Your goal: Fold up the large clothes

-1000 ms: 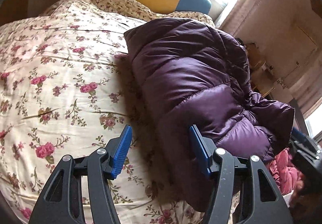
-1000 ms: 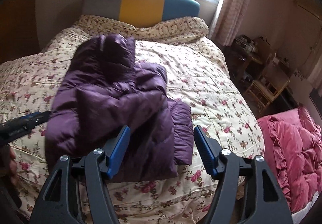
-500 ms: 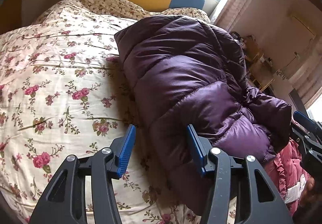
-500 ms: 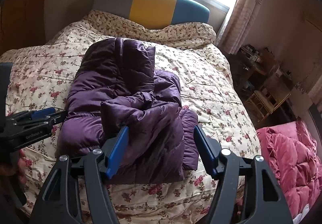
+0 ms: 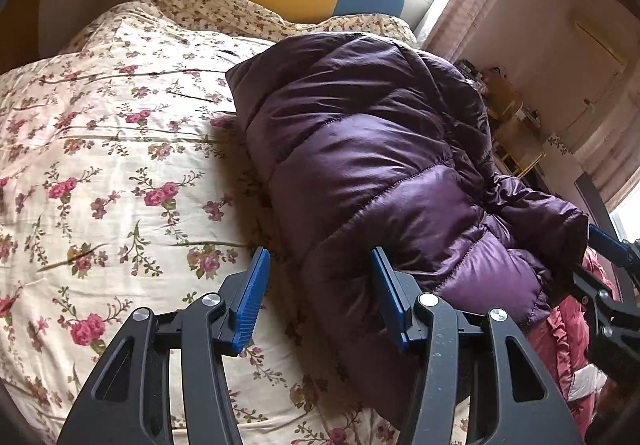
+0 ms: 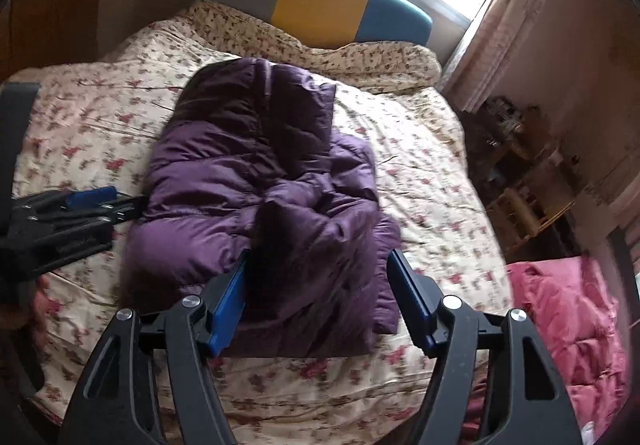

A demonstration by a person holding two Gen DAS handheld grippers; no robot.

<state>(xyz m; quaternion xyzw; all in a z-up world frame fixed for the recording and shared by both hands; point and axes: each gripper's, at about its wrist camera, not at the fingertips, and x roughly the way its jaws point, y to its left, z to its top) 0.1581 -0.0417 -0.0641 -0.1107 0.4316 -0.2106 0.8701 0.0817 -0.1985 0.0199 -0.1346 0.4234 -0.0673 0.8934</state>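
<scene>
While the quilt spreads pale and flowered at the left, the left gripper hangs at the jacket's near left edge with its jaws about half apart, gripping nothing, its right pad against the fabric. The jacket, purple and bundled, lies mid-bed. Over its near right part the right gripper hangs, its jaws opening and straddling a raised fold without pinching it; a pink blanket lies rightmost.
</scene>
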